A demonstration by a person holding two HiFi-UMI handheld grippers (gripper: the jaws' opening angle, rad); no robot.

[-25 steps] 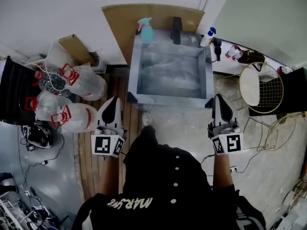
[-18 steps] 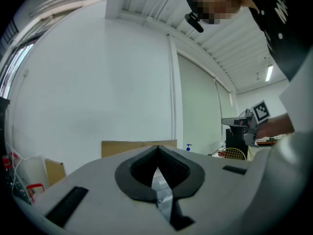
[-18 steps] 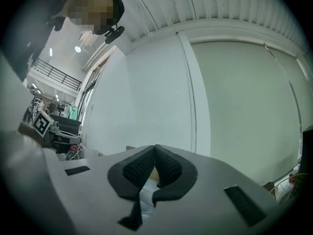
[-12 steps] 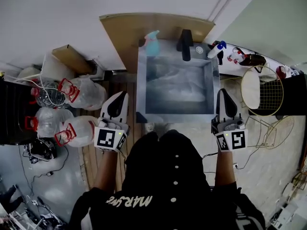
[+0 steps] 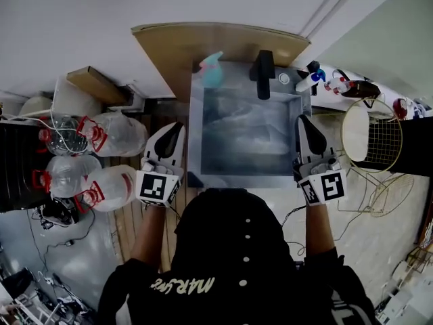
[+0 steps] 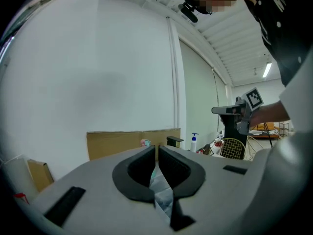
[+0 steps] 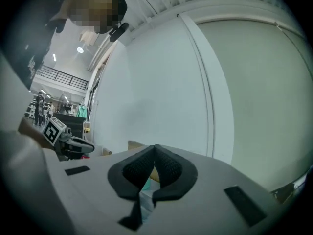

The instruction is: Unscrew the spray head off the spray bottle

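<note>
A teal spray bottle [image 5: 212,70] with a pink spray head stands upright at the far left corner of the steel sink [image 5: 247,176]. In the left gripper view the spray bottle [image 6: 145,143] shows small, just above the jaws. My left gripper [image 5: 177,126] hangs by the sink's left side, shut and holding nothing. My right gripper [image 5: 302,119] hangs over the sink's right rim, also shut and holding nothing. Both are well short of the bottle. In the gripper views the jaws of the left gripper [image 6: 156,149] and the right gripper [image 7: 155,149] meet at their tips.
A black faucet [image 5: 262,66] stands at the sink's far rim. A white bottle with a blue head [image 5: 310,80] stands at the far right corner. A cardboard sheet [image 5: 223,38] leans behind the sink. Water jugs [image 5: 108,181] lie at the left, and a wire stool [image 5: 369,133] is at the right.
The person has stepped closer to the sink. Both grippers have moved forward alongside it, toward the far rim. Their jaws have stayed shut.
</note>
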